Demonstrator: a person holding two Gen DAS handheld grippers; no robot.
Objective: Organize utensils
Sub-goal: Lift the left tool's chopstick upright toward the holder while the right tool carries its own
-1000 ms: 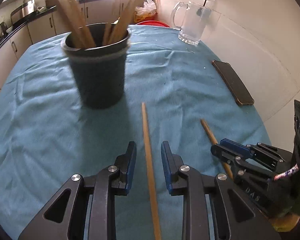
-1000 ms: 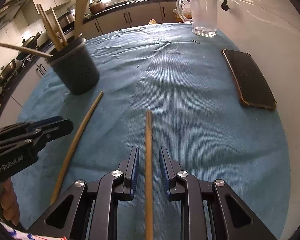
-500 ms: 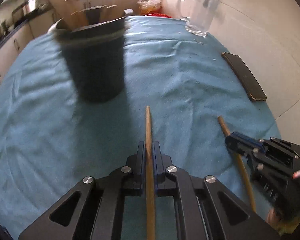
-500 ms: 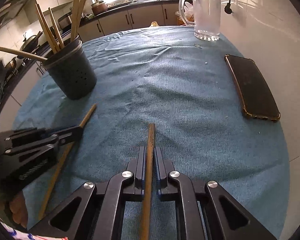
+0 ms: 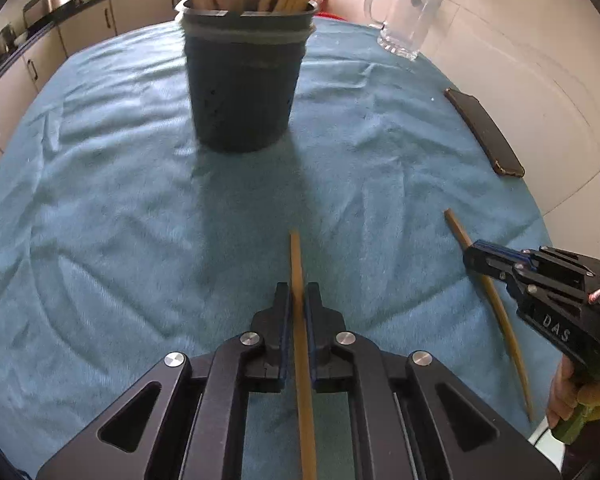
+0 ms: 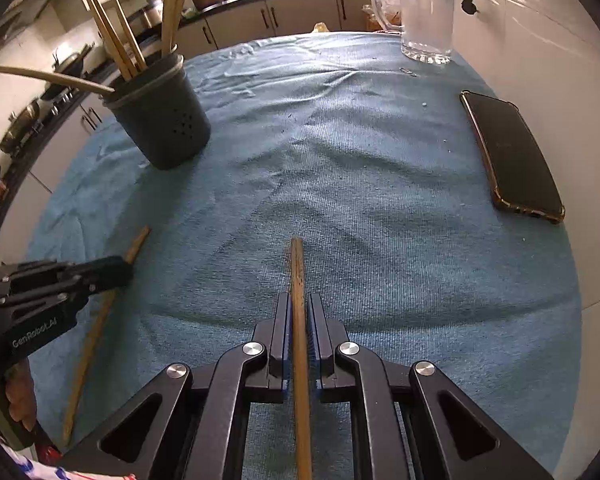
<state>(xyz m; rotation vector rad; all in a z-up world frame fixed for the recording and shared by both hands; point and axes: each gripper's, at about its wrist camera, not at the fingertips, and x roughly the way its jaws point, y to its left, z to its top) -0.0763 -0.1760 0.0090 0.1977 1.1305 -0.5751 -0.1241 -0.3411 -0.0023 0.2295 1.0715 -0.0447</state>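
Note:
A dark utensil holder [image 5: 244, 80] with several wooden sticks in it stands upright on the teal cloth [image 5: 100, 200]. My left gripper [image 5: 298, 290] is shut on a thin wooden stick [image 5: 296, 256] whose free end points toward the holder. To its right, my right gripper [image 5: 474, 257] pinches a second, darker stick [image 5: 500, 320]. In the right wrist view my right gripper [image 6: 299, 299] is shut on that stick [image 6: 297, 268]. The left gripper [image 6: 122, 270], with its stick [image 6: 86, 352], shows at the left below the holder [image 6: 164, 120].
A black phone [image 6: 512, 156] lies near the cloth's right edge, also visible as the phone [image 5: 484, 132]. A glass mug [image 6: 426, 12] stands at the far right corner by the white wall. Kitchen cabinets and a counter run behind the table. A hand [image 5: 564, 392] holds the right gripper.
Both grippers closed from open onto the sticks lying between their jaws. The left gripper shifted, so the holder now stands straight ahead of it. The right gripper stayed put.

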